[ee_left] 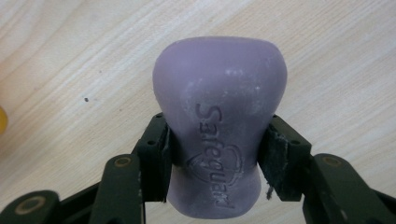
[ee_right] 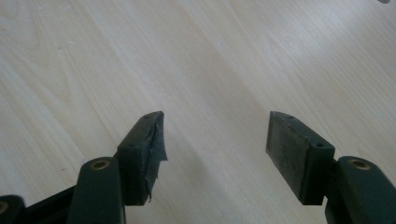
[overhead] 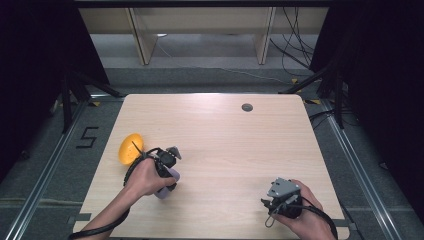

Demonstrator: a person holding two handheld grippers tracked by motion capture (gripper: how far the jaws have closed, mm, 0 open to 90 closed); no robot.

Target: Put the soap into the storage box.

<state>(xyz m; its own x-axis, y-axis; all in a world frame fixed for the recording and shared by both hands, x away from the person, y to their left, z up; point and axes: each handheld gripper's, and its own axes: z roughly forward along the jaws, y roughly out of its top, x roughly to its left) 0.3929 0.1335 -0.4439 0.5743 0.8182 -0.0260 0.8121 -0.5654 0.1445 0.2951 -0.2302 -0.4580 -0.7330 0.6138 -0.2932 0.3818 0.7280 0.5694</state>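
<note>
A purple bar of soap (ee_left: 219, 88), stamped with a brand name, sits narrow-waisted between the pads of my left gripper (ee_left: 217, 140), which is shut on it just above the wooden table (ee_left: 70, 56). In the high view the soap (overhead: 170, 176) peeks out beside the left hand at the table's left side. A yellow oval dish (overhead: 130, 148) lies close to the left of that hand; a sliver of it (ee_left: 2, 123) shows in the left gripper view. My right gripper (ee_right: 215, 135) stands open over bare wood near the front right (overhead: 272, 204), nothing between its pads.
A small grey grommet (overhead: 247, 107) sits in the tabletop (overhead: 225, 130) near the far edge. Cables trail from both grippers off the front edge. Dark stands and floor rails flank the table on both sides.
</note>
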